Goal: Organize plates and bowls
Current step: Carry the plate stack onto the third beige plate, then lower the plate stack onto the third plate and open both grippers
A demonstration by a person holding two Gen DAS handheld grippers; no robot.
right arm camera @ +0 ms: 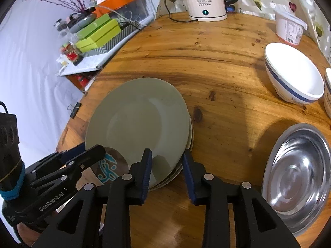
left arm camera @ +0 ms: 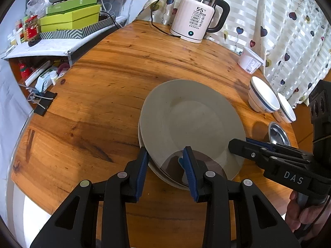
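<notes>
A: Where's the plate stack (left arm camera: 192, 128)?
B: Mid-table (left arm camera: 115, 86), near the front edge. A grey plate on top, at least one paler plate under it, rims a bit offset. In the left wrist view it fills the area from 12 to 3 o'clock of the left gripper (left arm camera: 165, 169).

A: And the grippers?
B: Both straddle the stack's near rim, one at each side. The left gripper is part-open, with the rim passing between its pads; its right finger lies over the top plate and its left finger sits outside the edge. I can't tell whether the pads press on it. The right gripper (right arm camera: 167, 171) is likewise part-open: left finger above the plate, right finger outside the rim, with daylight showing beside the plate, so I judge it not clamped.

A: Why two tools on one stack?
B: My guess is that a plate rim is thin and slippery, so a hold from both sides keeps it level while it's squared up or lifted.

A: The bowls?
B: Two white bowls (right arm camera: 293, 76) with blue bands stand at about 2 o'clock from the stack, well apart. A steel dish (right arm camera: 298, 175) lies at 3 o'clock, just beside the right gripper. A kettle (left arm camera: 196, 18) and a tub (left arm camera: 249, 60) stand at the far edge, clear of it all.
</notes>
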